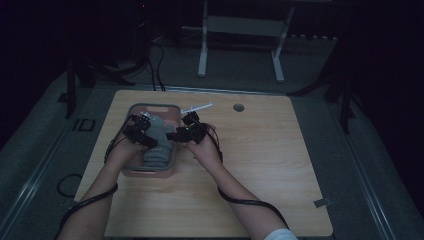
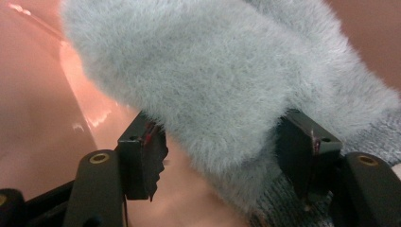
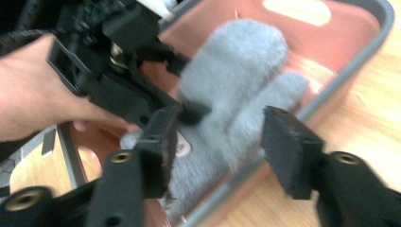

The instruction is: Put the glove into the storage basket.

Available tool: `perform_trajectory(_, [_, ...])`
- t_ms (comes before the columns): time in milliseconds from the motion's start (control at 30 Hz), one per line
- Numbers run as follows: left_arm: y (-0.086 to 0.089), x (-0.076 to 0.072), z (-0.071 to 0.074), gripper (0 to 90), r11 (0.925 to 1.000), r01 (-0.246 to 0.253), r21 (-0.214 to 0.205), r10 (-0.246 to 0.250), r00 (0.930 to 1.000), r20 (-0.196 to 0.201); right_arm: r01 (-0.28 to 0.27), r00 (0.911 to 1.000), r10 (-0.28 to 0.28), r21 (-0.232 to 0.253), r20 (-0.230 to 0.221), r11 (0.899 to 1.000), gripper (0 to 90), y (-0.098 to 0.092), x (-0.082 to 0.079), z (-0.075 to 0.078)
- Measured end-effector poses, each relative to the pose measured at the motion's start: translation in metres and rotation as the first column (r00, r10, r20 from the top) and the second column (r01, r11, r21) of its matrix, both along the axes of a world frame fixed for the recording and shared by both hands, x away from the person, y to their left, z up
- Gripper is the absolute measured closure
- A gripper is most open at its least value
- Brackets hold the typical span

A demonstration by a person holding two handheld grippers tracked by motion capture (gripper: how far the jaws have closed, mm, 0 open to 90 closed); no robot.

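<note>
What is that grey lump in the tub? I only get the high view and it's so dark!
Observer: It's a fluffy grey mitten with a thumb, lying in the pink tub.
Operator: Is my left gripper holding it?
Observer: The left gripper has its jaws on either side of the mitten, with fur against both. I cannot tell whether it is squeezing.
Operator: And the right one?
Observer: The right gripper is open. Its jaws are apart above the tub's rim, with nothing pinched between them.
</note>
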State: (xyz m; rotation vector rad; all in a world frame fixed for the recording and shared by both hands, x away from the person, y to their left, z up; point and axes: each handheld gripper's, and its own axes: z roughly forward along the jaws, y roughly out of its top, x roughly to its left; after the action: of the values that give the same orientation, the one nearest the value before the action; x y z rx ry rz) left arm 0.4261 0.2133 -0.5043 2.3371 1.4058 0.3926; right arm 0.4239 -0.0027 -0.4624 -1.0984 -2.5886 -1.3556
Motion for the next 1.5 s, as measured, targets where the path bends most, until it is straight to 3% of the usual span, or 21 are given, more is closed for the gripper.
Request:
perform_trajectory(100, [0.003,-0.003,0.002,36.4,0.9995,-0.009,-0.032,0.009,0.9997,0.021,0.002,1.0000,-0.002,0.002,0.001,1.000,36.4,-0.008,-0.001,0.002])
perform_trajectory(200, [0.008,-0.008,0.007,28.0,0.9980,-0.025,-0.059,0.028,0.9982,0.053,-0.003,0.9999,0.003,0.027,0.012,1.000,28.3,-0.017,-0.004,0.006])
perform_trajectory(300, [0.011,-0.016,0.012,24.1,0.9963,-0.027,-0.082,0.033,0.9965,0.076,-0.041,0.9990,0.040,0.046,0.020,0.998,19.9,-0.027,-0.007,0.009])
perform_trajectory(433, [0.017,-0.030,0.021,23.5,0.9854,-0.029,-0.168,0.048,0.9925,0.112,-0.053,0.9982,0.052,0.054,0.030,0.997,18.4,-0.041,-0.011,0.012])
perform_trajectory(533, [0.015,-0.039,0.025,23.2,0.9858,-0.005,-0.168,0.027,0.9910,0.131,-0.065,0.9971,0.063,0.054,0.043,0.996,18.3,-0.051,-0.015,0.012])
perform_trajectory(600, [0.012,-0.045,0.026,21.1,0.9898,0.005,-0.143,0.016,0.9889,0.148,-0.065,0.9963,0.063,0.033,0.058,0.997,18.3,-0.056,-0.018,0.010])
perform_trajectory(667, [0.011,-0.050,0.027,17.5,0.9877,0.023,-0.154,0.003,0.9858,0.168,-0.068,0.9953,0.066,0.027,0.070,0.997,18.4,-0.062,-0.020,0.007])
perform_trajectory(733, [0.008,-0.058,0.030,13.4,0.9867,0.046,-0.156,-0.009,0.9733,0.229,-0.080,0.9911,0.077,0.024,0.108,0.996,18.4,-0.067,-0.023,0.004])
perform_trajectory(767, [0.006,-0.061,0.031,13.1,0.9860,0.054,-0.158,-0.015,0.9702,0.242,-0.085,0.9875,0.083,0.010,0.134,0.996,18.3,-0.070,-0.025,0.002])
perform_trajectory(933, [-0.007,-0.079,0.041,9.3,0.9708,0.139,-0.195,-0.071,0.9450,0.319,-0.132,0.9700,0.133,-0.020,0.203,0.991,16.7,-0.081,-0.032,-0.005])
perform_trajectory(1200, [-0.032,-0.106,0.050,9.6,0.9408,0.253,-0.226,-0.141,0.8976,0.418,-0.182,0.9528,0.185,-0.035,0.240,0.983,16.3,-0.102,-0.045,-0.011])
perform_trajectory(1233, [-0.032,-0.106,0.050,9.7,0.9408,0.253,-0.226,-0.141,0.8976,0.418,-0.182,0.9528,0.185,-0.035,0.240,0.983,16.3,-0.102,-0.045,-0.011])
perform_trajectory(1267, [-0.038,-0.112,0.049,9.7,0.9285,0.288,-0.235,-0.164,0.8845,0.437,-0.185,0.9528,0.188,-0.034,0.238,0.982,16.3,-0.105,-0.047,-0.012])
perform_trajectory(1333, [-0.044,-0.117,0.047,10.6,0.9163,0.321,-0.240,-0.187,0.8717,0.453,-0.190,0.9510,0.196,-0.049,0.239,0.981,16.3,-0.112,-0.050,-0.014])
perform_trajectory(1400, [-0.051,-0.121,0.043,10.6,0.9073,0.347,-0.238,-0.211,0.8643,0.457,-0.196,0.9503,0.204,-0.054,0.236,0.979,16.3,-0.118,-0.053,-0.016])
perform_trajectory(1433, [-0.055,-0.123,0.041,10.6,0.9010,0.363,-0.238,-0.222,0.8569,0.465,-0.198,0.9499,0.207,-0.060,0.235,0.978,16.3,-0.121,-0.055,-0.016])
perform_trajectory(1500, [-0.060,-0.125,0.039,10.6,0.8940,0.381,-0.236,-0.240,0.8518,0.466,-0.203,0.9490,0.213,-0.066,0.232,0.977,16.2,-0.126,-0.058,-0.018])
